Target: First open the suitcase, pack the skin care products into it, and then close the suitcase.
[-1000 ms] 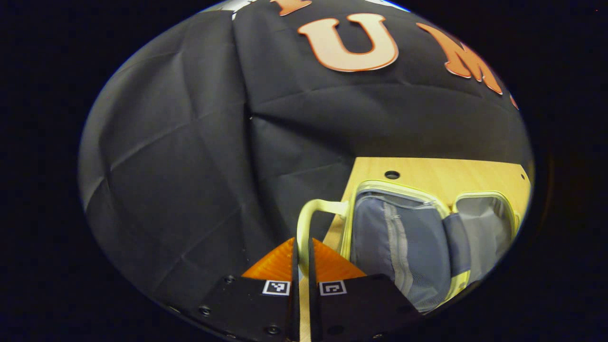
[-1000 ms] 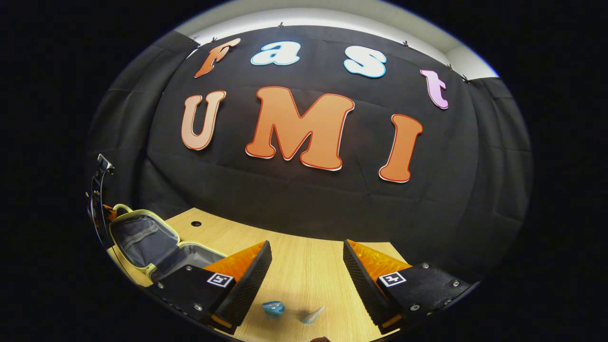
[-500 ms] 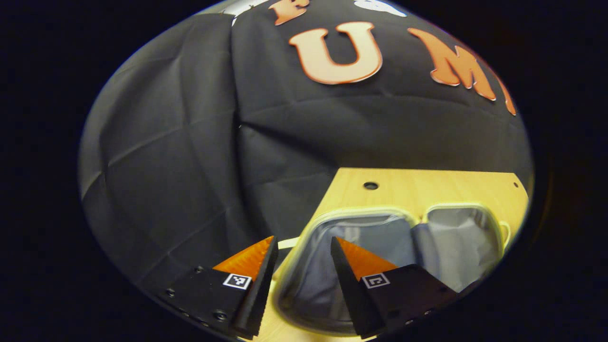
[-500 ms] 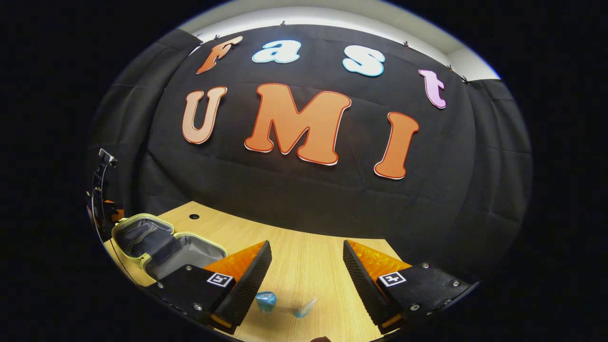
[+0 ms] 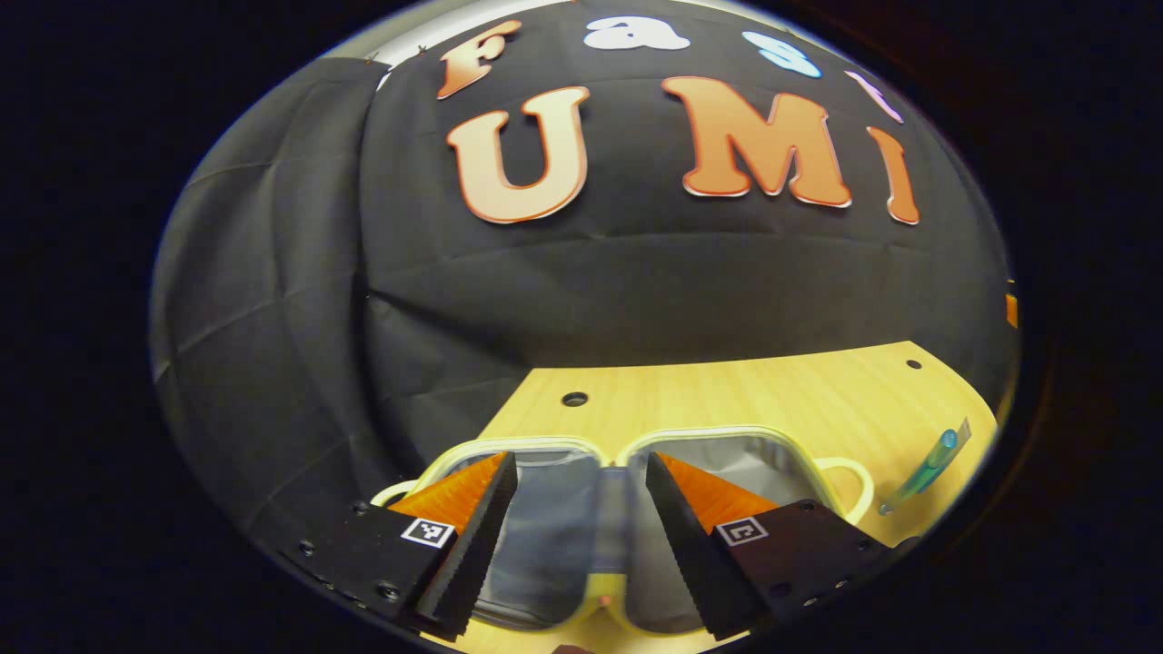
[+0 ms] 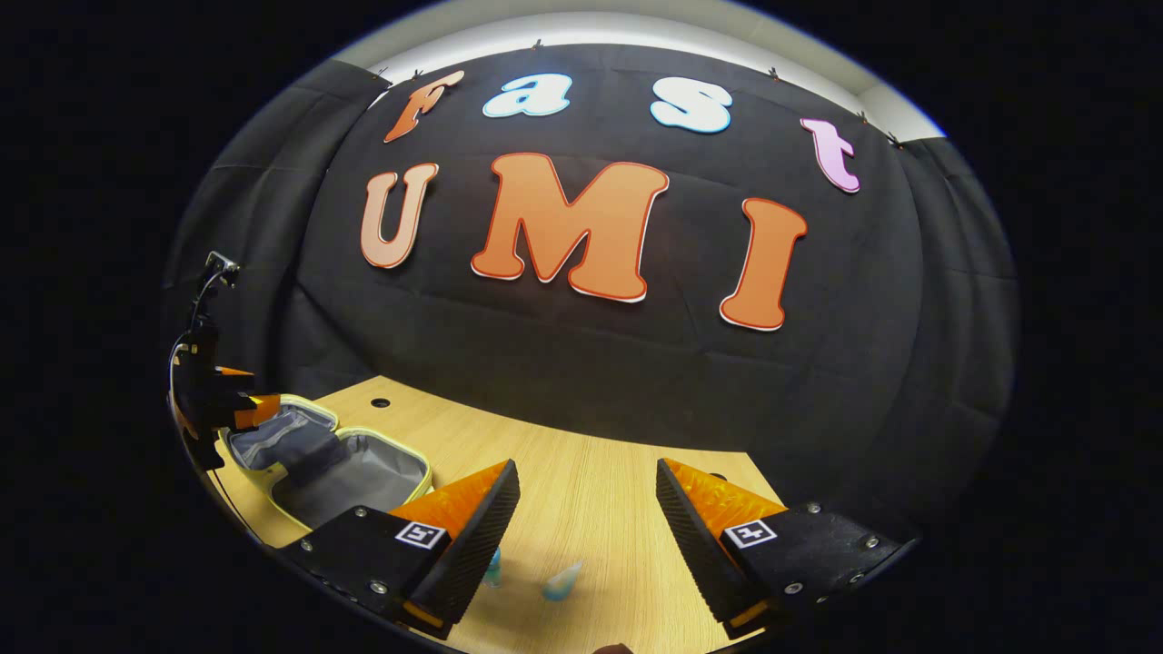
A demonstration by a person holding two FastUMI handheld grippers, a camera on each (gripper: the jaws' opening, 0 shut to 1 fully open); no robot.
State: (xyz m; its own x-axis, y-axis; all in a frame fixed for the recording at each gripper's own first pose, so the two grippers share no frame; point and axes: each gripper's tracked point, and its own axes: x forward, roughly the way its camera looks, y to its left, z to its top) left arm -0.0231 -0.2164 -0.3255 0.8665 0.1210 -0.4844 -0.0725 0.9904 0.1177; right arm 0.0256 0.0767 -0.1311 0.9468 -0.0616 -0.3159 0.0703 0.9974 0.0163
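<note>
Well, suitcase (image 5: pixel 727 454) lies open flat, nothing packed yet; left gripper (image 5: pixel 572 536) and right gripper (image 6: pixel 586 536) both gape wide, empty, skincare tube (image 6: pixel 561 581) waiting on table (image 6: pixel 591 481).

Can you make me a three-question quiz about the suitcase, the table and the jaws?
1. Where does the suitcase lie?
A. On the wooden table
B. On the floor
C. Hanging on the wall

2. What colour is the suitcase's rim?
A. Red
B. Pale yellow
C. Purple

3. How is the suitcase now?
A. Zipped shut
B. Standing upright
C. Lying open, both halves flat

Answers:
1. A, it rests on the light wooden tabletop in both views.
2. B, a pale yellow edge and handle frame the grey lining.
3. C, the left gripper, jaws apart, looks down into two open grey halves; the right gripper also has its jaws apart, over a blue-green tube.
</note>
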